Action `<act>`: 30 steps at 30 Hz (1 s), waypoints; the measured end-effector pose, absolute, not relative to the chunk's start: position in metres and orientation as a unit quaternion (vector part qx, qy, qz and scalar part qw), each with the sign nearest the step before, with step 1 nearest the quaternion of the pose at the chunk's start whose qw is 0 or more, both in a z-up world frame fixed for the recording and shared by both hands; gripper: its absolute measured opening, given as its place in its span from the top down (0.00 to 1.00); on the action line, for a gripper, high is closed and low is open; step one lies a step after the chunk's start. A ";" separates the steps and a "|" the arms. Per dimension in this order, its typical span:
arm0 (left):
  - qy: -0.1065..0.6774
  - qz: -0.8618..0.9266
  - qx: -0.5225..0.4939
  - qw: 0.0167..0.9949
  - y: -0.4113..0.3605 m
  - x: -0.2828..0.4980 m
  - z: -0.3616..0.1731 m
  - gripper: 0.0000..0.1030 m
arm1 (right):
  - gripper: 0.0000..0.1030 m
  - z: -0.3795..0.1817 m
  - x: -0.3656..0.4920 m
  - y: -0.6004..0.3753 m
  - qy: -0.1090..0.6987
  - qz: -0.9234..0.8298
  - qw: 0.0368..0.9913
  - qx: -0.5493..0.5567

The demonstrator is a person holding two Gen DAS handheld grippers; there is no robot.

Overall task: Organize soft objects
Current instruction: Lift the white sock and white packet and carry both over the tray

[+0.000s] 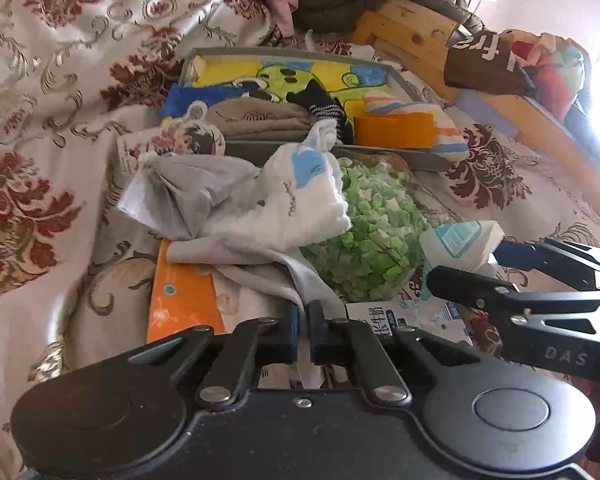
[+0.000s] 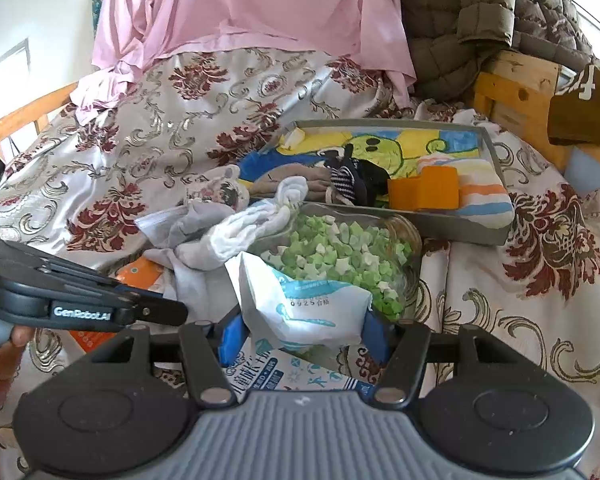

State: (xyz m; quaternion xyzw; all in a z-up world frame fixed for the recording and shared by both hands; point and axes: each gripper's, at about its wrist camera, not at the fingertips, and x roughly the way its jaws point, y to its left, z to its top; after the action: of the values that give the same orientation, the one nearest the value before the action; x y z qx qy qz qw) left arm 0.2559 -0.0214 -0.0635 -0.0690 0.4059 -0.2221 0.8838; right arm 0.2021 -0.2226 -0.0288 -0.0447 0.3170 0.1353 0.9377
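My left gripper (image 1: 303, 322) is shut on the edge of a grey cloth (image 1: 204, 200) that lies with a white sock (image 1: 296, 204) on the bed. My right gripper (image 2: 305, 328) is shut on a crumpled white and blue packet (image 2: 300, 304); it also shows in the left wrist view (image 1: 458, 240). A clear bag of green and white foam bits (image 1: 372, 236) sits just beyond both grippers. A grey tray (image 2: 460, 224) behind it holds a cartoon towel (image 2: 380, 140), dark striped socks (image 2: 348, 184), an orange roll (image 2: 424, 192) and a striped cloth (image 2: 488, 196).
The floral bedspread (image 2: 140, 140) covers the bed. A pink sheet (image 2: 260, 12) and an olive quilted jacket (image 2: 480, 20) hang at the back. A wooden bed frame (image 2: 516, 88) stands at the right. An orange pack (image 1: 184, 296) and a milk carton (image 2: 284, 372) lie under the grippers.
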 end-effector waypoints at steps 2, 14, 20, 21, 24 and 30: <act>0.393 -0.225 -0.066 0.889 -0.019 0.246 -0.054 0.96 | 0.39 -0.026 0.197 -0.220 0.309 0.144 0.939 -0.049; 0.329 -0.226 -0.067 0.914 -0.023 0.202 -0.011 0.98 | 0.38 -0.008 0.167 -0.219 0.251 0.160 0.952 -0.068; 0.394 -0.197 -0.008 0.898 -0.035 0.211 -0.041 0.98 | 0.38 -0.007 0.165 -0.226 0.247 0.154 0.954 -0.063; 0.402 -0.196 -0.009 0.894 -0.035 0.213 -0.046 0.98 | 0.38 -0.006 0.165 -0.226 0.246 0.154 0.955 -0.062; 0.408 -0.198 -0.017 0.891 -0.031 0.216 -0.049 0.87 | 0.38 -0.005 0.164 -0.227 0.243 0.156 0.956 -0.059; 0.417 -0.203 0.029 0.886 -0.045 0.215 -0.058 0.63 | 0.38 -0.006 0.165 -0.225 0.244 0.160 0.955 -0.060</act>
State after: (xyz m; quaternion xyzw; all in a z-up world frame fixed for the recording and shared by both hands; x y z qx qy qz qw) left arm 0.2148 -0.0453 -0.0577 0.0294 0.4169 -0.2030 0.8855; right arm 0.1653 -0.2251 -0.0064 -0.0599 0.2443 0.1600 0.9545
